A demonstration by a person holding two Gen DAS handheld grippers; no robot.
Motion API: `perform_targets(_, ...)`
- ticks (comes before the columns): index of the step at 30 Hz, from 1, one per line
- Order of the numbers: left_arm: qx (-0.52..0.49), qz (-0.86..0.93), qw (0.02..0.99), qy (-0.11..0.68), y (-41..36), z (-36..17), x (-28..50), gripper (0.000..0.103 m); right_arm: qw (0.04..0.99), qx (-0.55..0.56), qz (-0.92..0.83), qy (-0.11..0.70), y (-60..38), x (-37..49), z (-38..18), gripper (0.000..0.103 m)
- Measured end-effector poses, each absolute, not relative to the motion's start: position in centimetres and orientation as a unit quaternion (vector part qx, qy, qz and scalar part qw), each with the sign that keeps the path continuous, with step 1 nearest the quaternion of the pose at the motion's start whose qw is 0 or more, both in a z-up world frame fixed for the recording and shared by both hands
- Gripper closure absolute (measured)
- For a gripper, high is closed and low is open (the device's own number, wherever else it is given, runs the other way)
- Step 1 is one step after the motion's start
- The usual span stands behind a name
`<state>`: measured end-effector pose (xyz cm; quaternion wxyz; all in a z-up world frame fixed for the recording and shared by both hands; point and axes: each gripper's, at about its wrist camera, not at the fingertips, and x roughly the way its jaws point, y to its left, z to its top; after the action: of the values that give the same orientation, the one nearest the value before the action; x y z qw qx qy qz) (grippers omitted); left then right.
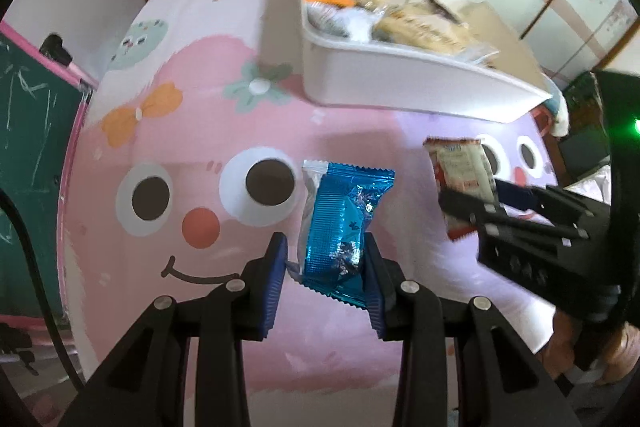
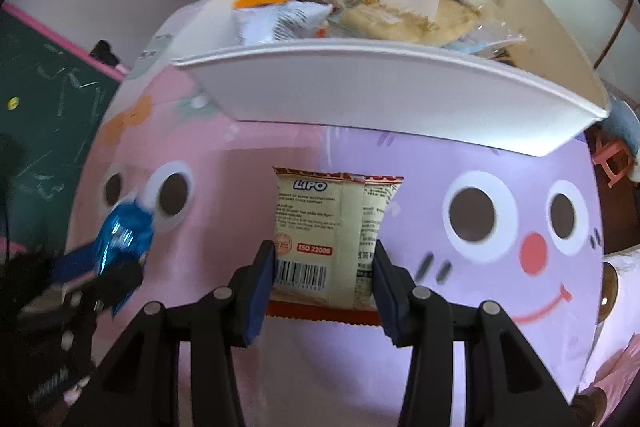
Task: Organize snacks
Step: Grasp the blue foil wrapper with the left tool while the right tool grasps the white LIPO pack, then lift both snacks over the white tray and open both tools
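A pink and lilac tabletop printed with cartoon faces fills both views, with a green chalkboard off its left edge. A white bin sits toward the far edge, heaped with wrapped snacks that are blurred and partly hidden by its near wall. My left gripper is clenched on a blue foil snack packet, lifted off the tabletop, its long axis pointing away from me toward the bin; a second silvery wrapper peeks out behind its left side. My right gripper clamps a cream Lipo biscuit packet with red crimped ends, back side and barcode facing me, long axis also running toward the bin, its lower end cut off behind the fingers.
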<state>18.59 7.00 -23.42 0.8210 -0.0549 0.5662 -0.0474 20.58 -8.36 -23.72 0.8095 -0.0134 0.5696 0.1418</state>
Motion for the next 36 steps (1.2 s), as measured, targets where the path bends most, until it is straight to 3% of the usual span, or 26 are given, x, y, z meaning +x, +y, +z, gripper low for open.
perform_targets(12,-0.044,-0.094,0.879,0.465,3.6,-10.9,20.5,0.068,0.855,-0.001,0.143,0.499,-12.8,19.1,-11.2,0.057)
perform_targets(24,-0.010,-0.056,0.913,0.404,-0.1,-0.8,27.8,0.068,0.922,-0.039,0.123,0.365,-15.8,25.5,3.3,0.057)
perform_targets(29,-0.014,-0.037,0.916,0.400,-0.7,0.7,31.7,0.068,0.930,-0.032,0.117,0.348,-16.8,29.0,5.3,0.057)
perform_targets(36,-0.019,-0.017,0.905,0.425,-1.2,-1.1,36.5,0.068,0.914,-0.005,0.121,0.388,-17.4,34.2,2.4,0.057)
